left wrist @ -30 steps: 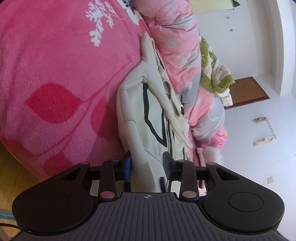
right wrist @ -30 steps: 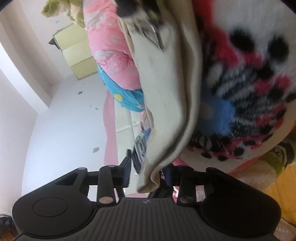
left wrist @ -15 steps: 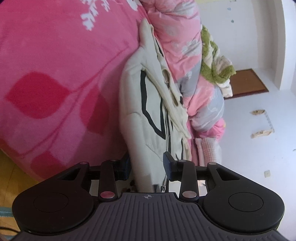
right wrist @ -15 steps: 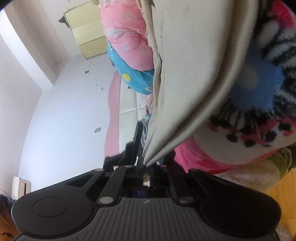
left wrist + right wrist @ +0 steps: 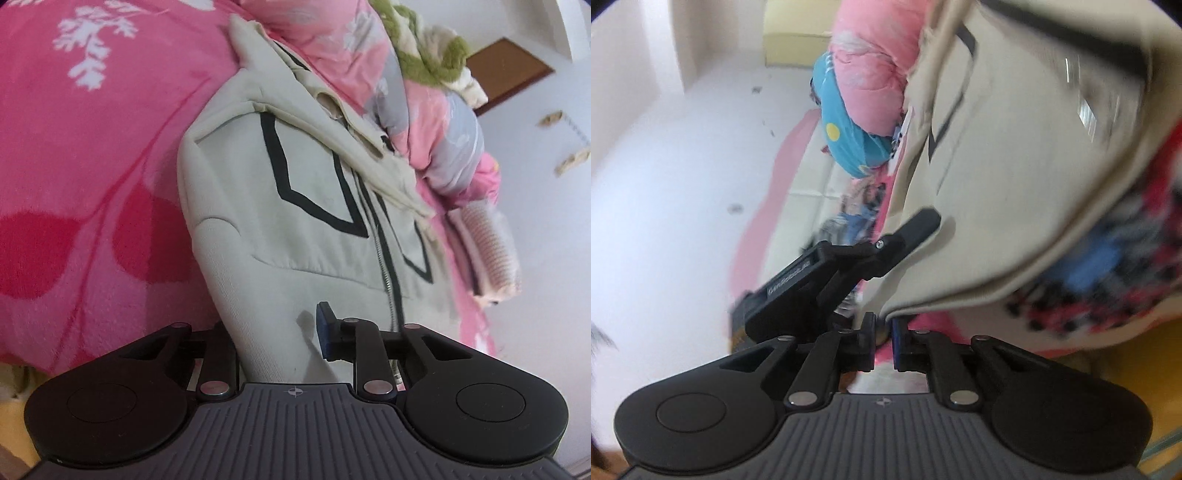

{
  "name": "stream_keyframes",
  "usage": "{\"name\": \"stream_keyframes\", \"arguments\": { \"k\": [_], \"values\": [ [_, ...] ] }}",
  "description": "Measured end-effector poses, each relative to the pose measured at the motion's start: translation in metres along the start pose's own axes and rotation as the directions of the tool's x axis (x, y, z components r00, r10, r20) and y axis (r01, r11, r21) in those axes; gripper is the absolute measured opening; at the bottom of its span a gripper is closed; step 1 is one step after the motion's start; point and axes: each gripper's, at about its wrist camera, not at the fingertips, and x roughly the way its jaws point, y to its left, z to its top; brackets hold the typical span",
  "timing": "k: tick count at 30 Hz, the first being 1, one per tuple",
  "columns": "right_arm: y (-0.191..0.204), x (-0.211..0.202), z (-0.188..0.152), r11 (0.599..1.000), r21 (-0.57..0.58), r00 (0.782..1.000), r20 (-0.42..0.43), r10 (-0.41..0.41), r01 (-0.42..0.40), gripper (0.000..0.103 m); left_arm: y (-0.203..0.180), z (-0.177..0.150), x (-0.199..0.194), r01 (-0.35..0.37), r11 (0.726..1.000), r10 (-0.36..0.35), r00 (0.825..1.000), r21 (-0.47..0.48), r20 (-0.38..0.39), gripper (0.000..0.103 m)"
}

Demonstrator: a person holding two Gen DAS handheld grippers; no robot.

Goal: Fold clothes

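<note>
Jacket [image 5: 317, 236]: cream, black-trimmed, zipped, on pink blanket [image 5: 92, 166]. Left tongs [image 5: 280, 343] just closing on hem; right tongs [image 5: 883, 341] narrow, just widening slightly, hem corner between.

Readable text: none clear | Only lettering: pale brand print on black left gripper [image 5: 916, 230] body, right wrist view | Too blurred to spell out

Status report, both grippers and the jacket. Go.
Left gripper clamped on cream jacket hem, just tightened. Right gripper pinching its corner. Jacket on pink blanket; quilt pile alongside.
</note>
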Motion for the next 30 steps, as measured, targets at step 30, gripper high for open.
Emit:
{"name": "stream_keyframes", "arguments": {
  "k": [30],
  "values": [
    [-0.108,-0.277,0.023,0.899,0.332,0.809,0.418,-0.412,0.287,0.041,-0.043,-0.017,0.000,-0.211,0.953,0.203,0.977,0.219,0.061,0.023]
  ]
}}
